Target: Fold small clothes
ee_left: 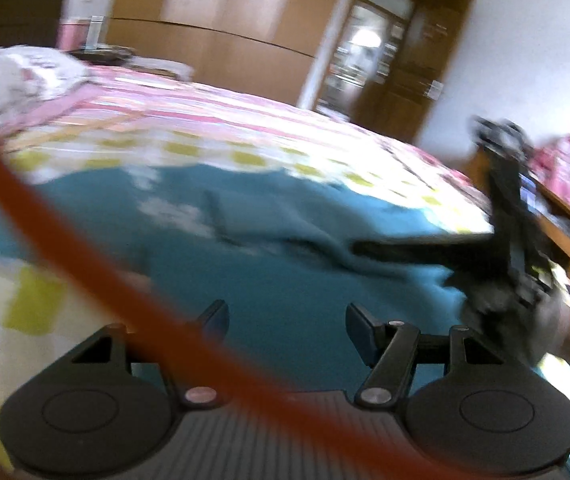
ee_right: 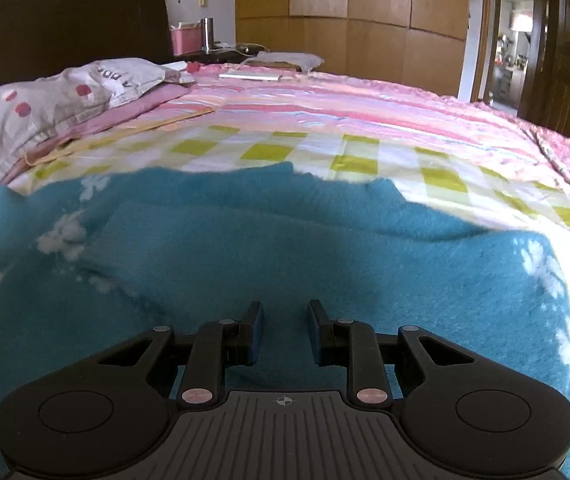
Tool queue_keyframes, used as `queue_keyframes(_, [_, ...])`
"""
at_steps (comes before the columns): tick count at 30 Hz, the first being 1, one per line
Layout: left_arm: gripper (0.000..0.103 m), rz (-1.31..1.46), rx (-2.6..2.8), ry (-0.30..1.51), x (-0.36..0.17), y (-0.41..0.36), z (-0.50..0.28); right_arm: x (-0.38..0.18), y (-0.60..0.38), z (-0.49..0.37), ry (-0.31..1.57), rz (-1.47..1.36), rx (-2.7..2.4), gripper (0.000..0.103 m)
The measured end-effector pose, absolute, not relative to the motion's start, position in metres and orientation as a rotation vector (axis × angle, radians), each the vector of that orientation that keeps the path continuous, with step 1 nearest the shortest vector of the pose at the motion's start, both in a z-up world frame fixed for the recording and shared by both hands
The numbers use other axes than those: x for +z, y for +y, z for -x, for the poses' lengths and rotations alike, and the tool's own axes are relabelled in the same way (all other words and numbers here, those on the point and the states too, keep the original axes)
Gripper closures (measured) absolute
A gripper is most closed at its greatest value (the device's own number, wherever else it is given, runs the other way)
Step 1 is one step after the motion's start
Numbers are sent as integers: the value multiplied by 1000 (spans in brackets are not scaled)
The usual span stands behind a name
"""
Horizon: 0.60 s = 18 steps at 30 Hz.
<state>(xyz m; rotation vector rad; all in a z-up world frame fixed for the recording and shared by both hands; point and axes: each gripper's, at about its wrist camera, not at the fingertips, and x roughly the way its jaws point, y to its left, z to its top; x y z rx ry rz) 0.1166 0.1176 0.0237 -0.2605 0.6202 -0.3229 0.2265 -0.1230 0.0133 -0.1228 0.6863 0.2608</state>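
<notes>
A teal fleece garment [ee_right: 285, 248] with white flower prints is spread on the bed [ee_right: 365, 128], over the green-checked part of the cover, near both cameras. Its far edge is seen as uneven, and a raised flap or panel lies across its left part; whether this is a first fold or only a pocket or sleeve cannot be told. The garment is judged to be at an early stage: it is laid out but not yet brought into a compact folded shape, so most of the folding is left.

The right gripper [ee_right: 285, 330] is held low over the near middle of the garment, its fingers [ee_right: 255, 330] set apart with fleece visible between them and nothing pinched. The left gripper [ee_left: 287, 330] is shown in a blurred view, its fingers spread wide above the cloth and empty; an orange cord [ee_left: 85, 264] crosses in front of it. A pillow [ee_right: 57, 108] lies at the far left of the bed.
</notes>
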Motion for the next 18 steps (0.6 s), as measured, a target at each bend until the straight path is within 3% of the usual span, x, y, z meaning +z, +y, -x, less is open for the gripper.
queue_keyframes(12, [34, 574, 201, 579, 10, 251, -160, 14, -106, -220, 678, 96, 302, 77])
queue_keyframes(18, [34, 610, 297, 572, -6, 280, -179, 15, -103, -217, 674, 80, 306, 77])
